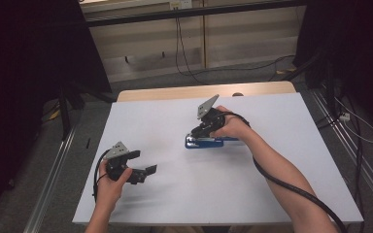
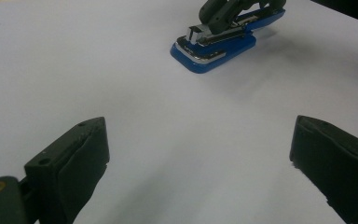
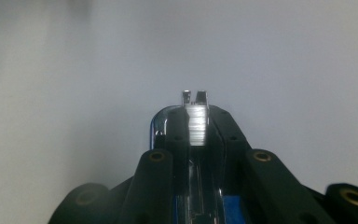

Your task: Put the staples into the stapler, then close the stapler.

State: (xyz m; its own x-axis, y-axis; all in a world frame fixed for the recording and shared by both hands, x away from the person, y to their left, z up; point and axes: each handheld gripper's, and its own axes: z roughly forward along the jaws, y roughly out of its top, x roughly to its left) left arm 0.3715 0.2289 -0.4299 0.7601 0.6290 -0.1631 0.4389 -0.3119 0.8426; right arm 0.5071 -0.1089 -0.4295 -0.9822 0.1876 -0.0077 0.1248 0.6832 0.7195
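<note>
Between right fingers — blue stapler

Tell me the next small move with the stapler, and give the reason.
Probably lift the blue stapler slightly off the white table. The right gripper is already closed on its metal top, seen up close in the right gripper view, and the stapler sits flat on the table. The left gripper stands open and well apart, so it is not ready to help yet.

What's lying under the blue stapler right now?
Only the white table sheet lies under the blue stapler. Its flat base hides the contact patch. The right claw grips its metal top.
</note>
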